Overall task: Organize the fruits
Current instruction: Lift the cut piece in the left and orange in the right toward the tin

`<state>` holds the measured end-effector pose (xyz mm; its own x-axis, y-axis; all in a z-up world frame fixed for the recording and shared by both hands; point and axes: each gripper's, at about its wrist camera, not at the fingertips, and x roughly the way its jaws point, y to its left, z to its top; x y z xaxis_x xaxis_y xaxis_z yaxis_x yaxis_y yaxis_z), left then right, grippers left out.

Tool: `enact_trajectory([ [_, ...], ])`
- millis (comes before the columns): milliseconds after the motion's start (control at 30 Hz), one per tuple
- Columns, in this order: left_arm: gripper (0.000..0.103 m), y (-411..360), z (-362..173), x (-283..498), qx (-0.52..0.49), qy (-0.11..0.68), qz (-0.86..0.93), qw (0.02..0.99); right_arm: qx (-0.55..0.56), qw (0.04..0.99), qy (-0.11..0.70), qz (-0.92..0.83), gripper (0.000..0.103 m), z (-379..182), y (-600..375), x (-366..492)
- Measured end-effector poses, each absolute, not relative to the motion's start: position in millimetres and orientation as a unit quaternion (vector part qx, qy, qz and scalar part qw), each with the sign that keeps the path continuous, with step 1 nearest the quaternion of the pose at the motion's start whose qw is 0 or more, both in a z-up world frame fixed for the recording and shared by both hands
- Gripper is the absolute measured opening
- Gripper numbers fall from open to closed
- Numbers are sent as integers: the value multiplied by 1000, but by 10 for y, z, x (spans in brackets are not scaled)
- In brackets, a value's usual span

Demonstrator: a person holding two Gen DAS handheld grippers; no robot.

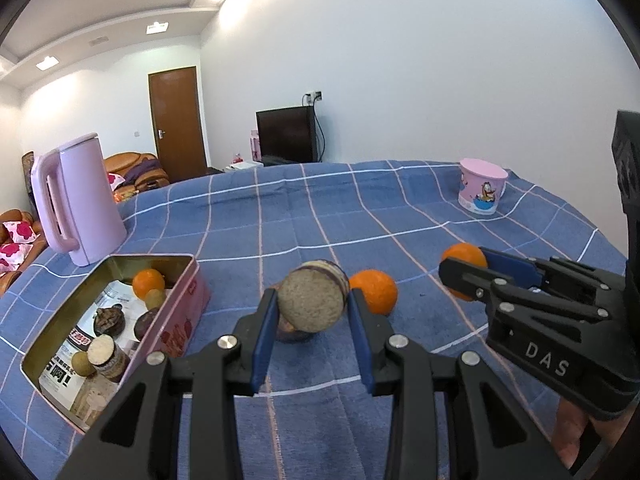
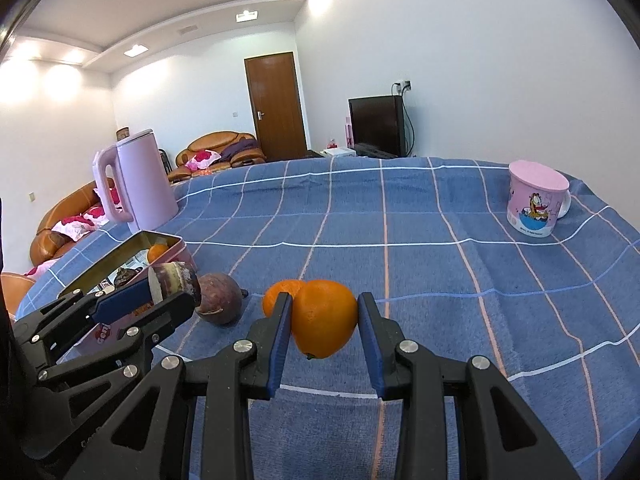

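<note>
My left gripper is shut on a halved purple fruit with a pale cut face, held above the blue checked cloth; it also shows in the right wrist view. A whole purple fruit lies on the cloth under it. My right gripper is shut on an orange, also visible in the left wrist view. A second orange lies on the cloth between the grippers. The pink tin at left holds an orange, dark fruits and small brown ones.
A lilac kettle stands behind the tin. A pink cartoon mug stands at the far right of the table. The table's far edge curves behind them, with sofas and a TV beyond.
</note>
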<state>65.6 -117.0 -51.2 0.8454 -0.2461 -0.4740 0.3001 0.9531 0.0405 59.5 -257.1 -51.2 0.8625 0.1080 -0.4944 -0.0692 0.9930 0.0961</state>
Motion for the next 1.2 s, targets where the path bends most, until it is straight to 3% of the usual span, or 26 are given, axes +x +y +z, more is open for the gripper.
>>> enact_trajectory([
  [1200,36,-970,-398,581,59,192,-110,973,-15,981,189,47,35,-389,-2329,390],
])
